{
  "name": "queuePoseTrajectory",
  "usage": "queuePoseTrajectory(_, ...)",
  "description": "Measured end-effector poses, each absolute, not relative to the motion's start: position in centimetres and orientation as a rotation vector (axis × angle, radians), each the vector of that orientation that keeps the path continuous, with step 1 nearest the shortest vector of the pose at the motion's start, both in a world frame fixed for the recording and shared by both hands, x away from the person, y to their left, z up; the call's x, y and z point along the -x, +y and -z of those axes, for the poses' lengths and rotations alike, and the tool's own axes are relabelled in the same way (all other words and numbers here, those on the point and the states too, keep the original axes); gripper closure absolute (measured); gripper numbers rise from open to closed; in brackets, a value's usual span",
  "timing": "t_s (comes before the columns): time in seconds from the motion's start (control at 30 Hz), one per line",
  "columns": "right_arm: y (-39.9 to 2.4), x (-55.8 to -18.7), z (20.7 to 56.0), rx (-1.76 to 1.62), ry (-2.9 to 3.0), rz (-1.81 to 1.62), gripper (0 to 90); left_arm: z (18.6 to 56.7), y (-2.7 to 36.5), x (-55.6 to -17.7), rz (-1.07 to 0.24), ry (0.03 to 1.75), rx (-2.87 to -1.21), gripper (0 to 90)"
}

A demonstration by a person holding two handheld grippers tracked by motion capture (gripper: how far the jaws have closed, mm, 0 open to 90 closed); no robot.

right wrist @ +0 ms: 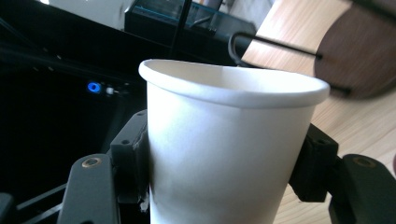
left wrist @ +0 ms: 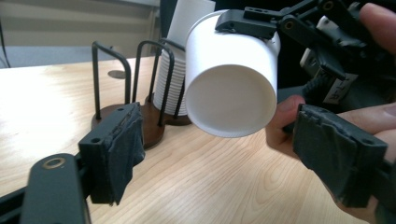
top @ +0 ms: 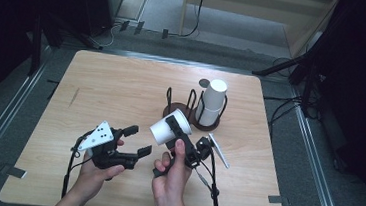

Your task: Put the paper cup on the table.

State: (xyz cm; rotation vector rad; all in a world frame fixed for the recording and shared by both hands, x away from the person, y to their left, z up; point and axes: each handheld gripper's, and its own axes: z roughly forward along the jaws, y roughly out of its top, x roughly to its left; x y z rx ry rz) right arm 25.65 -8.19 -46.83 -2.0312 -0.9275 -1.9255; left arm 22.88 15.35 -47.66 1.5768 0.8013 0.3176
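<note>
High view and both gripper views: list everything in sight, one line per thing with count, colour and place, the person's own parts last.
Table: one, light wood, middle of the high view.
Single paper cup: one, white, lying sideways above the table, clamped in the right claw.
Stack of paper cups: one stack, white, standing in the right bay of the holder.
Cup holder: one, dark round bases with black wire loops, right of the table's middle; left bay empty.
Tape marks: several, grey, on the floor by the table's corners.
Left claw: one, black, jaws apart with nothing between them, near the front edge.
Right claw: one, black, shut on the single paper cup.
Hands: two, at the bottom edge.
</note>
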Motion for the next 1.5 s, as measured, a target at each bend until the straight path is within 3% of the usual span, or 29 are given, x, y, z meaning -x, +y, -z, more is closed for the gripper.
queuePoseTrajectory(0.93, -8.9, -24.3, 44.6, 2.146, -1.816, 2.270, 33.9, 47.7, 16.0, -23.3, -0.281, 0.853, -1.578, 13.8)
queuePoseTrajectory(1.5, -10.8, -24.2, 44.8, 1.919, -2.221, 2.466, 33.4, 48.1, 17.0, -23.7, -0.289, 0.907, -1.567, 13.0)
